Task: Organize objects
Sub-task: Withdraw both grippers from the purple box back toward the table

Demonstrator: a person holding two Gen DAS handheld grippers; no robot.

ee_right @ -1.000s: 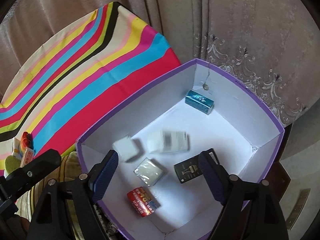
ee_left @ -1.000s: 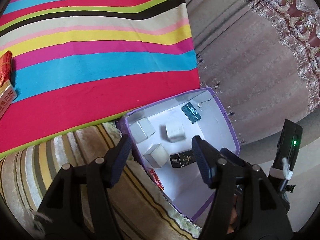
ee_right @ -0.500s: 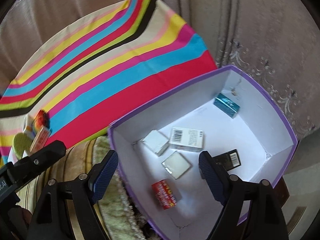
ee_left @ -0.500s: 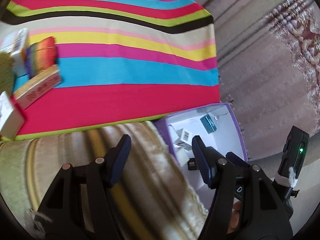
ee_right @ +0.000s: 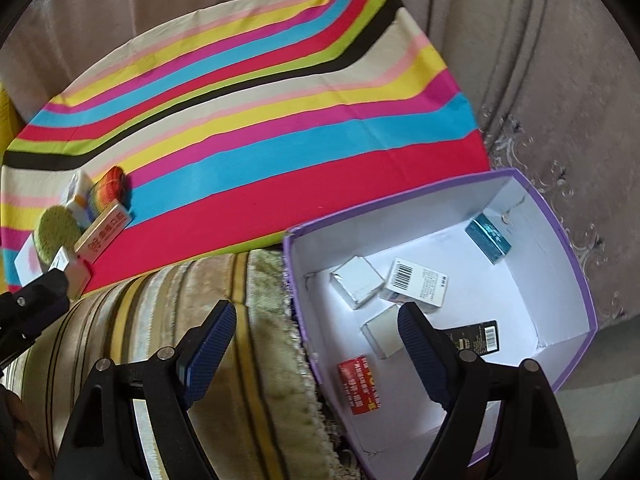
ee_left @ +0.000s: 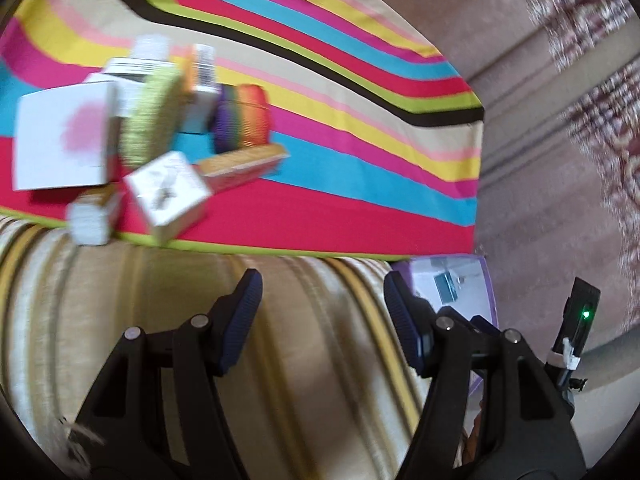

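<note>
At ten o'clock on the striped cloth [ee_left: 360,184], a heap of small cartons [ee_left: 120,136] is left unsorted; six packets are already gathered in the purple-rimmed white box [ee_right: 560,216]. Left gripper [ee_left: 322,320] and right gripper [ee_right: 316,344] are held agape, empty.

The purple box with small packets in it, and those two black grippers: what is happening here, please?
A person is sorting small packages with two hand-held grippers. The purple-rimmed white cardboard box already holds six small packets, among them a teal carton and a red packet. More boxes and a round green pad wait in a pile on the striped cloth. The left gripper and the right gripper are both open and empty.
</note>
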